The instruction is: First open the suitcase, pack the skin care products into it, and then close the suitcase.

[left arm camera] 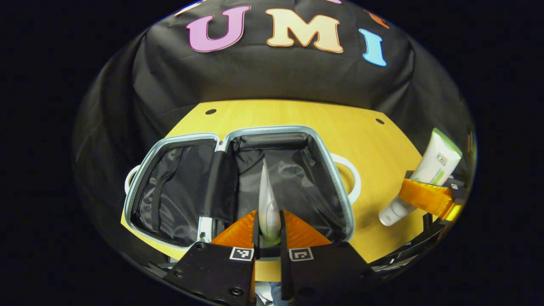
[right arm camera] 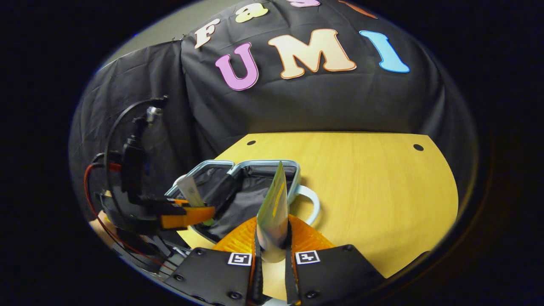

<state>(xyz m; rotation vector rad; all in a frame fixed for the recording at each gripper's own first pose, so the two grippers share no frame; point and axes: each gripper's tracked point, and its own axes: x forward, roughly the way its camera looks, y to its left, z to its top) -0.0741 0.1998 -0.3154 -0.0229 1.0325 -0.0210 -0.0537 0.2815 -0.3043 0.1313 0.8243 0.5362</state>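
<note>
both tubes (left arm camera: 268, 204) clamped, suitcase (left arm camera: 238, 178) open

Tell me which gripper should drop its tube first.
Left, probably: the left gripper holds its tube over the open suitcase; the right gripper holds the white tube beside it.

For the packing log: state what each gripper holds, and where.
Left gripper: translucent tube, near its cap end. Right gripper: white-and-green tube, low on its body above the cap.
</note>
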